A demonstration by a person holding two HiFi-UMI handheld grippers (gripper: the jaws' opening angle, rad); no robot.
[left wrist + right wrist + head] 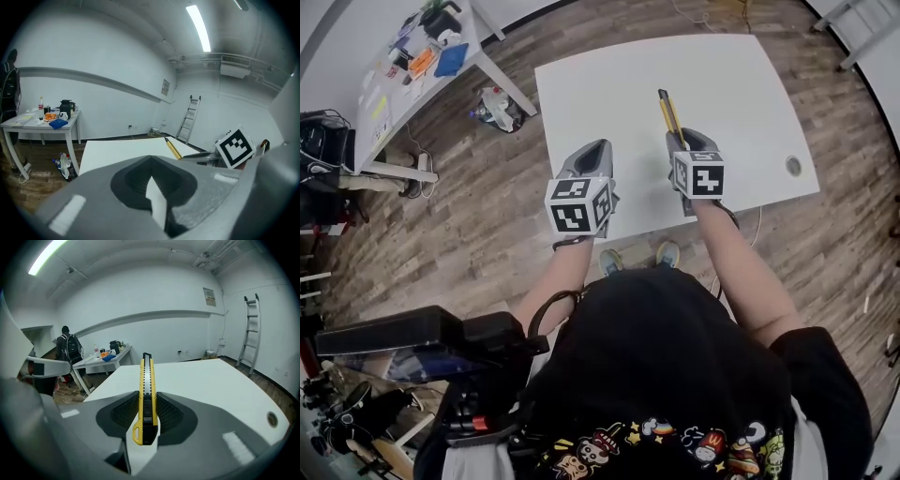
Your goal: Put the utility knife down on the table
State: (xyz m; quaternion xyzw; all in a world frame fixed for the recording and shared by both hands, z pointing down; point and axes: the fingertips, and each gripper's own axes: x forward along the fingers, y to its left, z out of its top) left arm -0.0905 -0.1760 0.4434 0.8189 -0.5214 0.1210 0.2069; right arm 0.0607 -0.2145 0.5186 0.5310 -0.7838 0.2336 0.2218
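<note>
A yellow and black utility knife (pixel 668 114) is gripped in my right gripper (pixel 686 141), its tip pointing away from me over the white table (pixel 741 103). In the right gripper view the knife (pixel 146 380) stands between the two ribbed pads, and the right gripper (pixel 146 399) is shut on it, above the table (pixel 206 380). My left gripper (pixel 598 148) hovers over the table's near edge, to the left of the right one, jaws together and holding nothing. From the left gripper (pixel 151 161) I see the knife (pixel 172 149) and the right gripper's marker cube (pixel 236 146) to the right.
The table has a round cable hole (pixel 794 166) at its near right corner. A cluttered side table (pixel 412 66) stands at the far left with a bag (pixel 497 108) on the floor beside it. A ladder (pixel 251 333) leans on the wall. A person with a backpack (pixel 70 350) stands by the side table.
</note>
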